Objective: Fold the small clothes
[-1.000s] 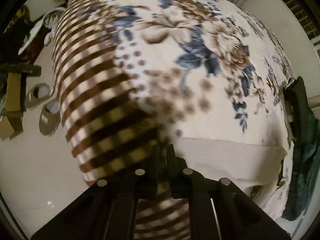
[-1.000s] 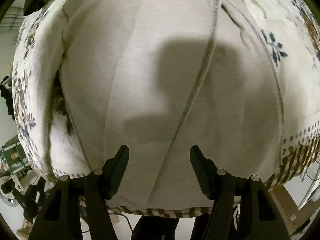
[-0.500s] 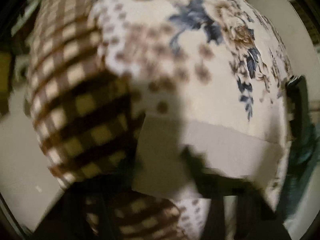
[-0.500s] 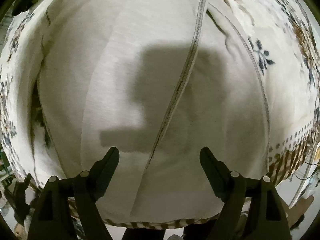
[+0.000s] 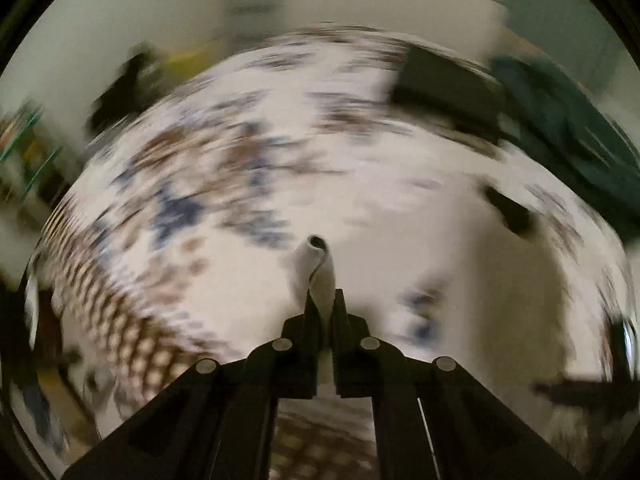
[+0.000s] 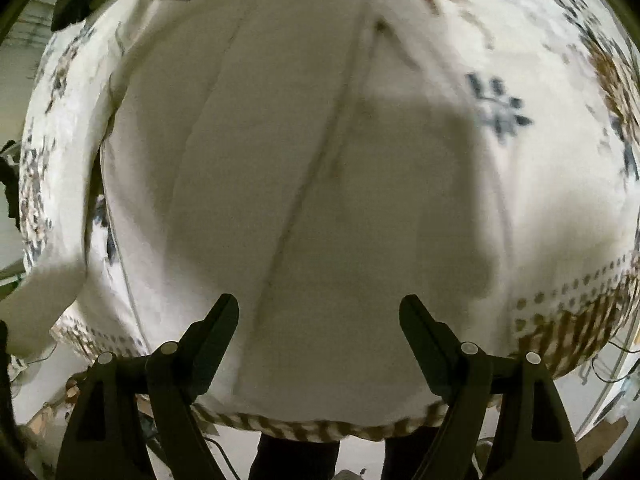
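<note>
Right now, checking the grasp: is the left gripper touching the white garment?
Touching. The left wrist view shows the left gripper shut on a fold of the white garment.

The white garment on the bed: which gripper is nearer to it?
Left. The left gripper is shut on a fold of the white garment. The right gripper is open just above the spread cloth, its fingers not pressing on it.
</note>
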Action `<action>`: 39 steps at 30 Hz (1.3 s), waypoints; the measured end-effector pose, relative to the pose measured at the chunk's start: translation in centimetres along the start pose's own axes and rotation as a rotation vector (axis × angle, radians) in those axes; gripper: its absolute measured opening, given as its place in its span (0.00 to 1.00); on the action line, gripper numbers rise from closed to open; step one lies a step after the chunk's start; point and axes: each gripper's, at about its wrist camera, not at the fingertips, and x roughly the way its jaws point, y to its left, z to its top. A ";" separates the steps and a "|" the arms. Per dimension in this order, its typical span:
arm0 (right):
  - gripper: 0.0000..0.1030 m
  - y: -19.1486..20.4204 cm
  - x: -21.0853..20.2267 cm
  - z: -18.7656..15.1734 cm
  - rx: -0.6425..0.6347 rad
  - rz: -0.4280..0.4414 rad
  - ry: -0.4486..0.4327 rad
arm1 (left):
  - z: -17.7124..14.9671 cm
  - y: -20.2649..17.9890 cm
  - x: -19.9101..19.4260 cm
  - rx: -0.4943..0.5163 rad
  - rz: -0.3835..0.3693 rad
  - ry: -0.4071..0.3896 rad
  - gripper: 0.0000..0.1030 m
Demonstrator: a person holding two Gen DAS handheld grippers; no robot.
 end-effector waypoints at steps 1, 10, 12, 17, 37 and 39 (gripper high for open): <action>0.82 -1.6 -0.4 -0.2 0.007 0.004 -0.002 | -0.1 -2.4 -0.2 0.049 -0.024 0.004 0.03; 0.82 -13.7 -2.1 -2.1 0.109 -0.016 0.004 | -10.2 -23.3 0.5 0.407 -0.286 0.170 0.03; 0.82 -16.3 -2.4 -2.4 0.123 -0.017 0.008 | -12.3 -25.8 1.1 0.448 -0.306 0.203 0.03; 0.82 -21.9 -3.2 -3.4 0.137 0.027 0.020 | -14.7 -27.9 3.3 0.477 -0.231 0.286 0.08; 0.08 -18.1 -1.9 -4.4 -0.018 0.236 0.071 | -9.3 -9.4 5.7 0.045 0.090 0.320 0.82; 0.08 -18.8 -3.6 -5.1 -0.053 0.181 0.040 | -7.5 -9.0 6.0 0.031 0.089 0.293 0.82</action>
